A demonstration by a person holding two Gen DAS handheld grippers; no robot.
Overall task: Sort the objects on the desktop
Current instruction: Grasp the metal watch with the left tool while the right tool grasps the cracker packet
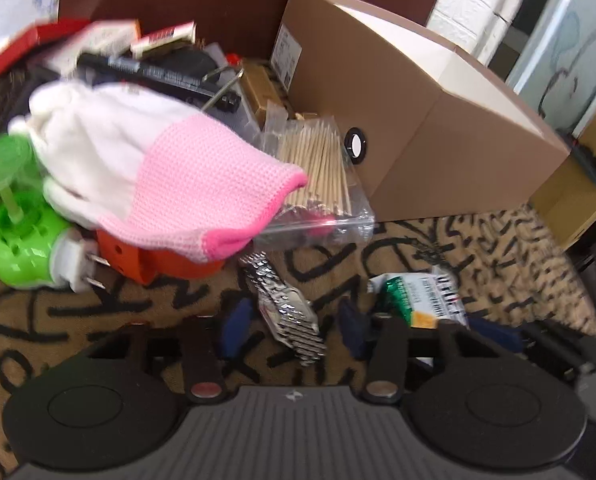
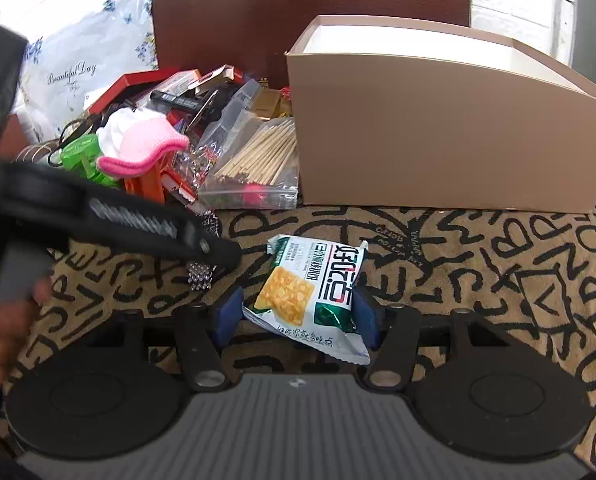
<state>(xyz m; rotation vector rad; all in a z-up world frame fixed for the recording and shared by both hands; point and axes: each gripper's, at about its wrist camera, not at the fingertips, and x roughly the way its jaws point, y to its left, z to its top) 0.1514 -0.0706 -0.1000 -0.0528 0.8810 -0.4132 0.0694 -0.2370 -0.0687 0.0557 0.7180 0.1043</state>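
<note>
- Cracker packet [image 2: 312, 294] lies between the right gripper's [image 2: 295, 316] spread fingers, in front of the cardboard box [image 2: 438, 132].
- Left gripper [image 1: 293, 320], low and unclenched, straddles the metal watch [image 1: 285, 304].

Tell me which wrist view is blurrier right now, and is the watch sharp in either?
Left wrist view: motion-smeared, worst on the glove and far clutter; the watch between the open left gripper is soft. Right wrist view: crisp on the snack packet; the watch is mostly hidden there.

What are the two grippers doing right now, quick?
Left gripper: open around a metal watch, not gripping it.
Right gripper: open, snack packet between its fingers.
</note>
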